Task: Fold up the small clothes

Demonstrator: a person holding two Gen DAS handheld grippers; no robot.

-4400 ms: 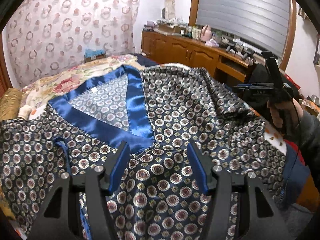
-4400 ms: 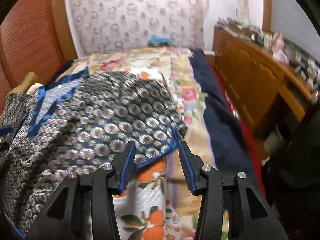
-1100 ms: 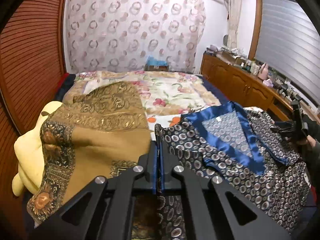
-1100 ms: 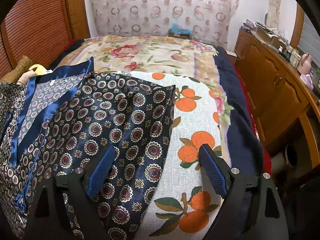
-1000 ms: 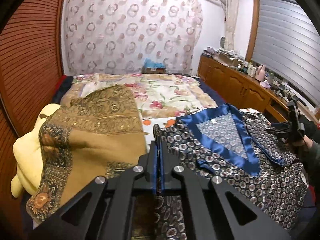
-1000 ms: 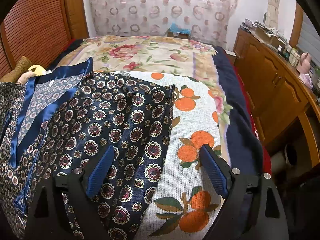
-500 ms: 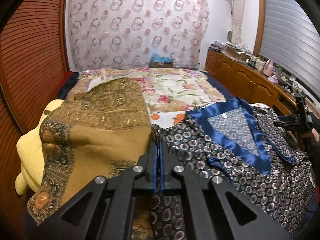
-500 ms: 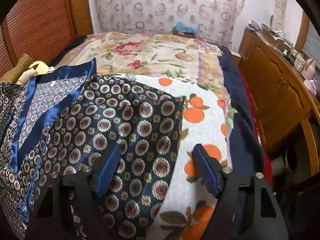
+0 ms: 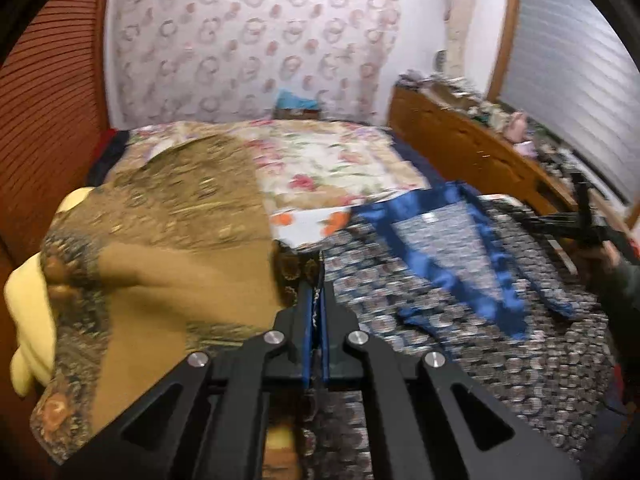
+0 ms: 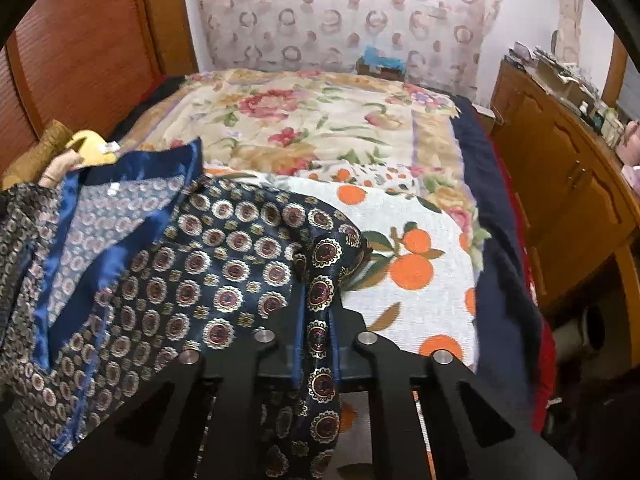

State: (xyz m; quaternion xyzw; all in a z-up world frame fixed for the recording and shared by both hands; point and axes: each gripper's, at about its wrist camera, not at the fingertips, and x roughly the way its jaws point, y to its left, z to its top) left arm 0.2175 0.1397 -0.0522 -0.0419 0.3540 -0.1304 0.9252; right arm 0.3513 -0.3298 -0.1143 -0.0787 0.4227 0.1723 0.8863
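Observation:
A navy patterned pajama top [image 9: 472, 292] with a blue satin collar [image 9: 444, 240] lies spread on the bed. My left gripper [image 9: 315, 304] is shut on its left edge, beside the brown blanket. My right gripper [image 10: 318, 300] is shut on the top's right edge, and a fold of the patterned top [image 10: 224, 272] bunches between the jaws. The right gripper also shows in the left wrist view [image 9: 588, 228] at the far right, held by a hand.
A brown patterned blanket [image 9: 160, 240] over a yellow plush toy [image 9: 28, 312] lies on the left. A floral bedspread [image 10: 320, 128] and an orange-print cloth [image 10: 412, 264] cover the bed. A wooden cabinet [image 10: 560, 168] runs along the right, a wooden slatted wall [image 10: 76, 64] on the left.
My right gripper has closed on the top's right edge; it was open half a second ago. My left gripper stays shut on the left edge, and its view has shifted and blurred.

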